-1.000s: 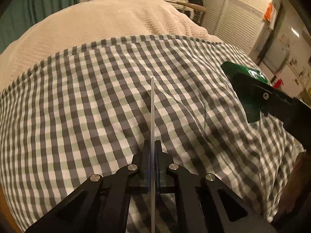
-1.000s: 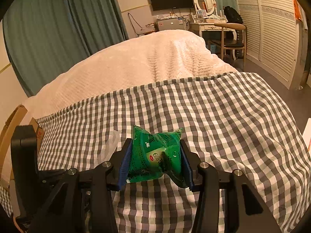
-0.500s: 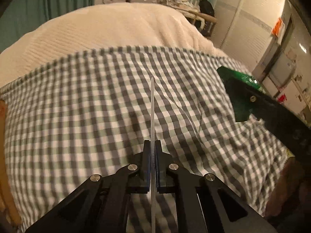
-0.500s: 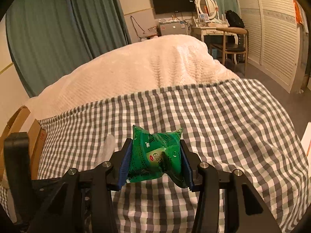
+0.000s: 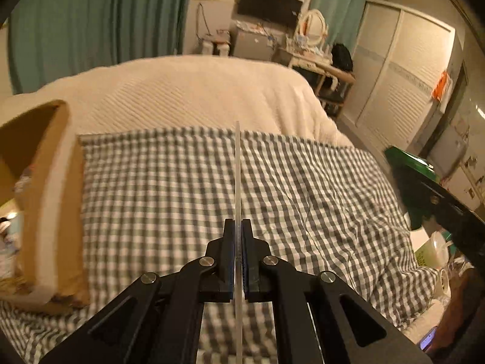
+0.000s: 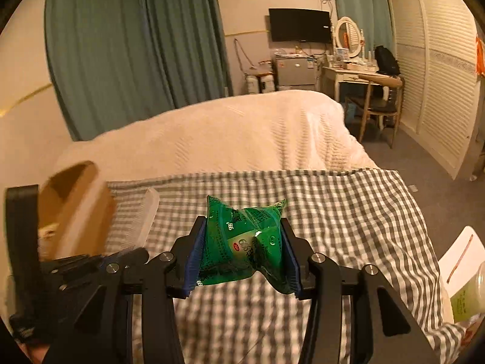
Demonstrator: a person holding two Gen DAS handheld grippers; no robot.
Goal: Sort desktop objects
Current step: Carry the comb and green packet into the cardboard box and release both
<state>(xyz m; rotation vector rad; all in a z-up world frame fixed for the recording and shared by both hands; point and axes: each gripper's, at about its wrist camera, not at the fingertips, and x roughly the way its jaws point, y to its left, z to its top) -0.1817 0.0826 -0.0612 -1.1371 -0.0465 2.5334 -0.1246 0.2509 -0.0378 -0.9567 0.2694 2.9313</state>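
Note:
My left gripper is shut on a thin clear plastic comb, seen edge-on and pointing forward above the checked cloth. The comb also shows in the right wrist view, with the left gripper at the lower left. My right gripper is shut on a green snack packet and holds it above the cloth. The packet and right gripper appear at the right edge of the left wrist view. A brown cardboard box stands at the left, also visible in the right wrist view.
A cream blanket covers the bed beyond the cloth. A pale green bottle and white paper lie off the cloth's right edge. A desk and chair and louvred wardrobe doors stand at the far right.
Both grippers have lifted and tilted up, showing more of the room. The cardboard box has come into view at the left. Both grips are unchanged.

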